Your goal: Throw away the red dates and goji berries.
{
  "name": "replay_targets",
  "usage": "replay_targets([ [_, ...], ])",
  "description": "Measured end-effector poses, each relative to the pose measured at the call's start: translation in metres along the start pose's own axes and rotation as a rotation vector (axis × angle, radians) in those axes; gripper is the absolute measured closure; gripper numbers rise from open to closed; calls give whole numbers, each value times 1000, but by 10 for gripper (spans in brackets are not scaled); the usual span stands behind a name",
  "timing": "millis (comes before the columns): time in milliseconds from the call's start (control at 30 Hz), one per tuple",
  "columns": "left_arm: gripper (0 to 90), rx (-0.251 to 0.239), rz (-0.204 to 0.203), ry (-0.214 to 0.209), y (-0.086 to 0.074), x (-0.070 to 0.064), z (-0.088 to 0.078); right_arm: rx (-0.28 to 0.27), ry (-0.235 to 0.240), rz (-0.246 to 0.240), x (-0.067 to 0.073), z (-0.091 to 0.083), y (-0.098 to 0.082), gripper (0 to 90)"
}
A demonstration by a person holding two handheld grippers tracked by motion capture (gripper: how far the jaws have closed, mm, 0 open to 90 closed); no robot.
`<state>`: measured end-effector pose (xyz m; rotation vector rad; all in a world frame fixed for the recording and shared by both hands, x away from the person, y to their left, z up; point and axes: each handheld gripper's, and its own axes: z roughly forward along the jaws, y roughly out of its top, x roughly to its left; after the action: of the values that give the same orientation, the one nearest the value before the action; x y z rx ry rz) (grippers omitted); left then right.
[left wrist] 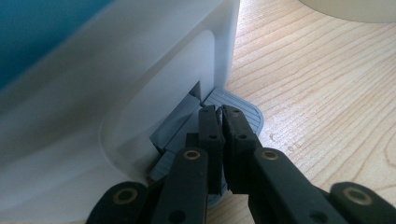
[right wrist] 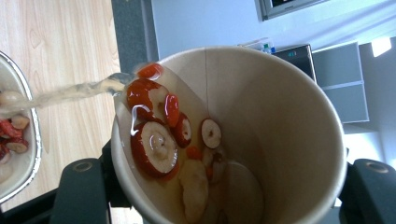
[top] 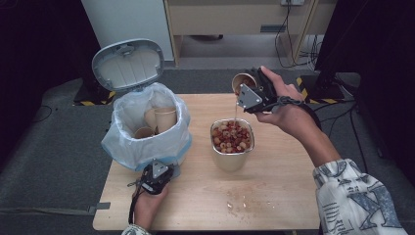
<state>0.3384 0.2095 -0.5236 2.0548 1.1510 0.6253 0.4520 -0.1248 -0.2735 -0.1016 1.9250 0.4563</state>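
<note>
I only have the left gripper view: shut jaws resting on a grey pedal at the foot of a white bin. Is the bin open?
Observer: Yes. The bin has its lid standing up, with used cups inside.
Operator: What is the other hand doing?
Observer: The right gripper holds a paper cup tilted over a metal bowl.
Operator: Is anything pouring?
Observer: A thin stream of liquid runs into the bowl, while fruit slices cling inside the cup.

Tan paper cup, tilted between black fingers; red sliced fruit at rim, liquid stream pouring toward steel bowl.
</note>
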Motion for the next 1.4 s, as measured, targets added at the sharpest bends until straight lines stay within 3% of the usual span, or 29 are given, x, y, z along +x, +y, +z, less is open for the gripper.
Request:
replay_targets([
  [167,861,0,-1,-1,0,0,0,22,-12,-60,2,0,2,305],
  [200,861,0,-1,-1,0,0,0,41,-18,-107,3,0,3,305],
  [300,861,0,0,-1,0,0,0,46,-20,-125,4,0,4,305],
  [1233,860,0,0,1,0,0,0,55,-31,-155,5,-4,1,305],
  [1400,860,0,0,1,0,0,0,74,-45,-228,6,-5,3,307],
])
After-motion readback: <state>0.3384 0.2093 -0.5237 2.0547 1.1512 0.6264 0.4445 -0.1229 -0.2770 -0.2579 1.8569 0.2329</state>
